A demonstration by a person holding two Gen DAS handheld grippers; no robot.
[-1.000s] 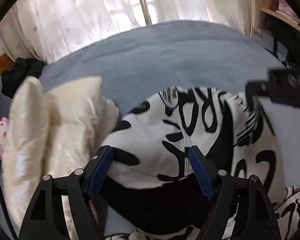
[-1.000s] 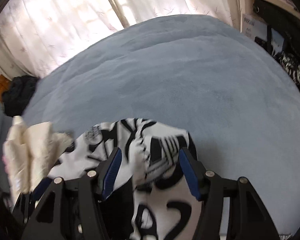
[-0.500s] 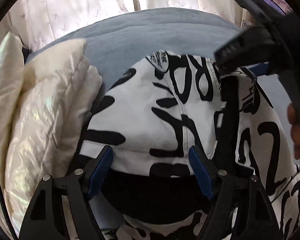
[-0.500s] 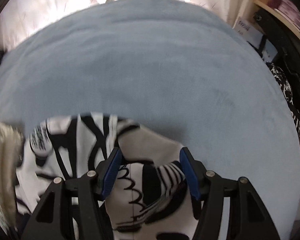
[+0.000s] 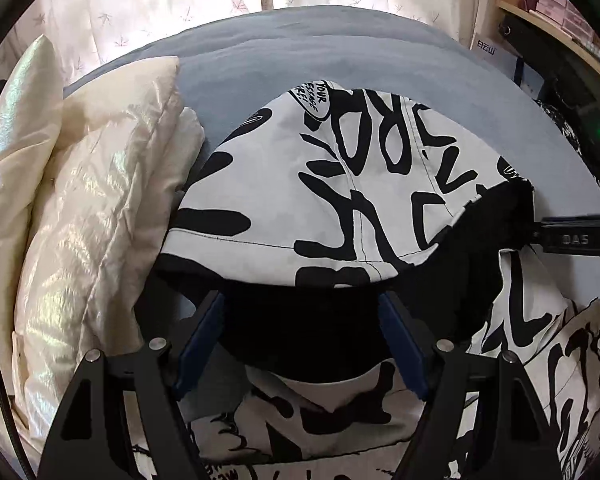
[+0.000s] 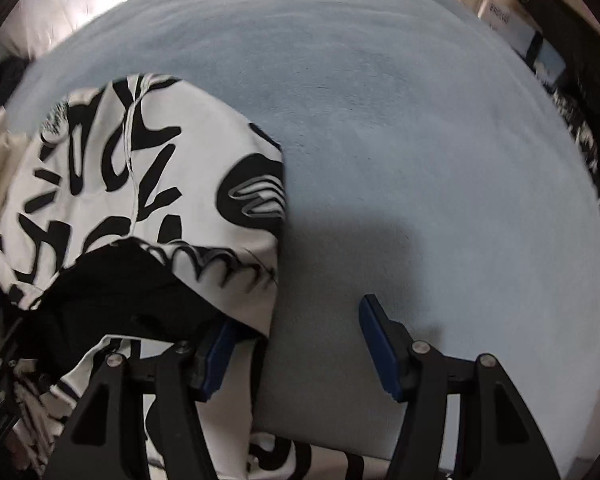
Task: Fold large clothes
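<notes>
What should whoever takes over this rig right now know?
Left gripper: jaws wide, with the jacket's black lining filling the gap; I cannot tell whether it is pinched.
Right gripper: open over bare blanket, with the jacket's edge draped against one finger.
Jacket: bunched on the blanket, part turned over so the lining shows, beside a cream coat.
Done: no neat fold yet.
Left: probably spread the jacket flat, then fold it.

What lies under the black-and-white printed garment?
The printed garment lies on a blue blanket, bare beyond its edges. Its black lining shows under the lifted flap; anything beneath the rest is covered.
</notes>
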